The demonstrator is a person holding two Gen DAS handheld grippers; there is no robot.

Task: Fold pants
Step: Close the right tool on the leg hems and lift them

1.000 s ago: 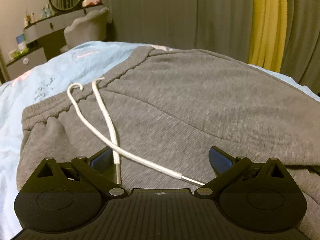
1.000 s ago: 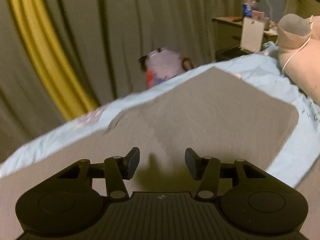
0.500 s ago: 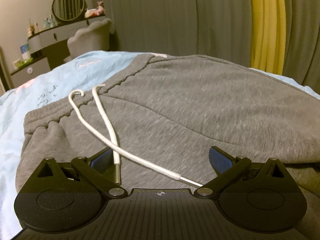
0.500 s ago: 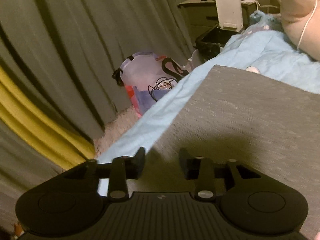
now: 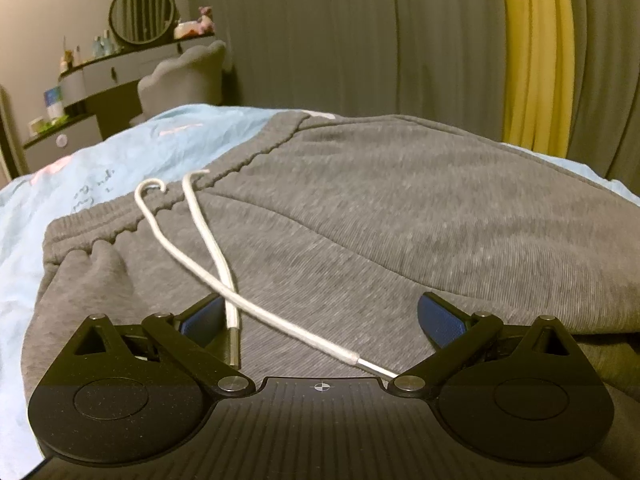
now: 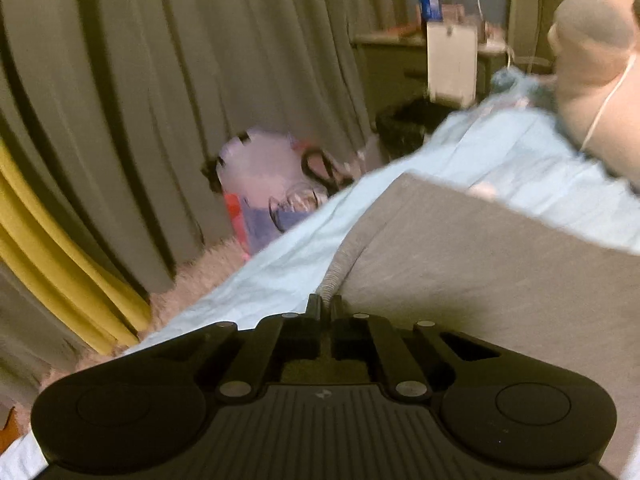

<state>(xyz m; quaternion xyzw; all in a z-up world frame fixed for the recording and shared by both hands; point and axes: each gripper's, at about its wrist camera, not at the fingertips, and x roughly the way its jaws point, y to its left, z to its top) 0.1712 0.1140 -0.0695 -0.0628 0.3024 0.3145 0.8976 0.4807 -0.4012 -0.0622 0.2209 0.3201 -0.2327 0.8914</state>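
Note:
Grey sweatpants (image 5: pixel 400 208) lie spread on a light blue bed sheet (image 5: pixel 80 184). Their elastic waistband (image 5: pixel 120 228) is at the left, and a white drawstring (image 5: pixel 208 232) trails toward me. My left gripper (image 5: pixel 320 304) hovers low over the cloth, open, with the drawstring ends lying between its fingers but not pinched. In the right wrist view the pants (image 6: pixel 480 280) reach the bed's side. My right gripper (image 6: pixel 326 306) is at their near edge with its jaws closing tight, and a ridge of grey fabric (image 6: pixel 340 268) rises from between the fingertips.
Grey curtains with a yellow strip (image 5: pixel 532 56) hang behind the bed. A dressing table with a round mirror (image 5: pixel 140 12) and a chair (image 5: pixel 180 76) stand far left. A bag (image 6: pixel 264 184) sits on the floor beside the bed, and a beige plush (image 6: pixel 592 60) lies at the right.
My right gripper has moved sideways and down to the pants' edge and gone from open to shut on the fabric. The left gripper has stayed put and open.

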